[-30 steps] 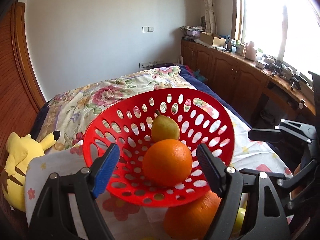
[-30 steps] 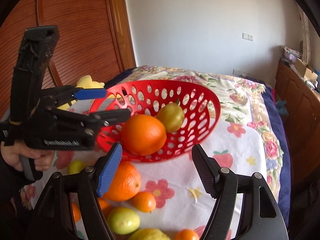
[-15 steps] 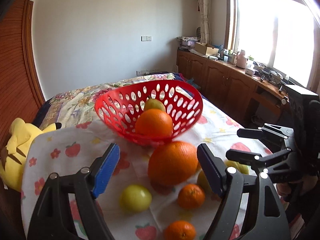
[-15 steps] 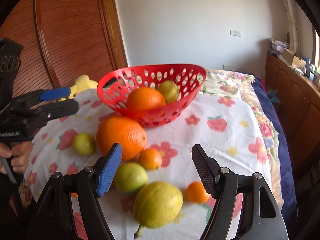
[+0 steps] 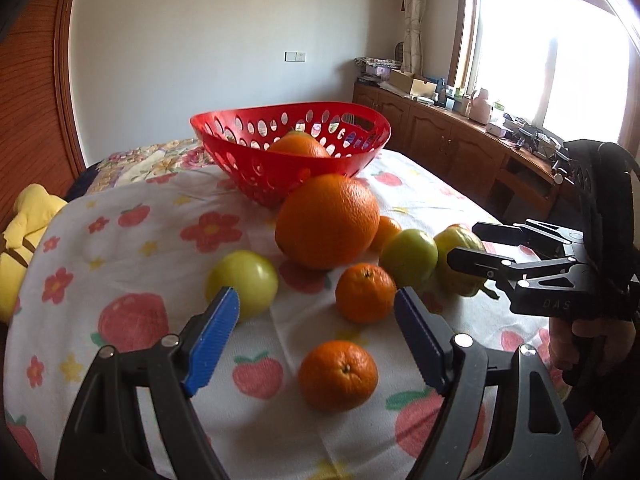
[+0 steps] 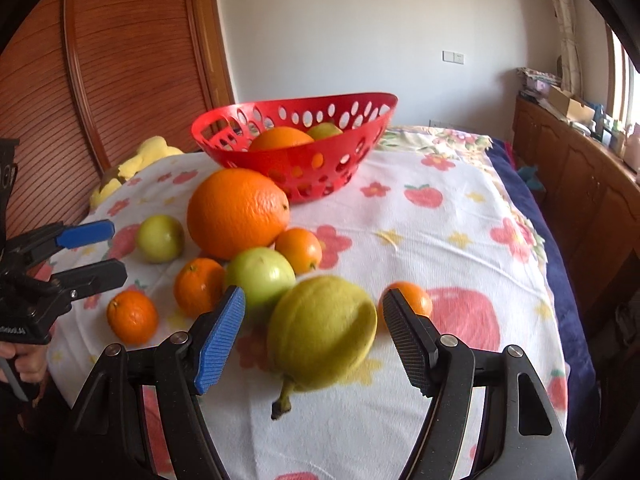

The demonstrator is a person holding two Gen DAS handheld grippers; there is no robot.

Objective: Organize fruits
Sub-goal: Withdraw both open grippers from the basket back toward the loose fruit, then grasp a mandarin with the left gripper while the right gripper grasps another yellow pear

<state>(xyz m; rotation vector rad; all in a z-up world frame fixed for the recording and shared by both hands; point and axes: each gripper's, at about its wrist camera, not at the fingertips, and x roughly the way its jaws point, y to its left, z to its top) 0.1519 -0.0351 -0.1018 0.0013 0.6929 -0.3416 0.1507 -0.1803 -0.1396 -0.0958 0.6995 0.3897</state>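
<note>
Between right gripper (image 6: 312, 328) jaws: yellow-green fruit (image 6: 322, 334) | neighbours: green fruit (image 6: 260, 276), mandarin (image 6: 410, 300)

A red basket (image 5: 256, 168) hides most of the orange (image 5: 298, 146) inside it, and the green fruit behind shows only as a sliver. A big orange (image 5: 326, 220) covers part of a small one (image 5: 386, 232). In the right wrist view, the yellow-green fruit (image 6: 322, 332) looks blurred and hides part of a tangerine (image 6: 412, 298). A yellow plush toy (image 5: 20, 240) is cut off at the frame's edge.
</note>
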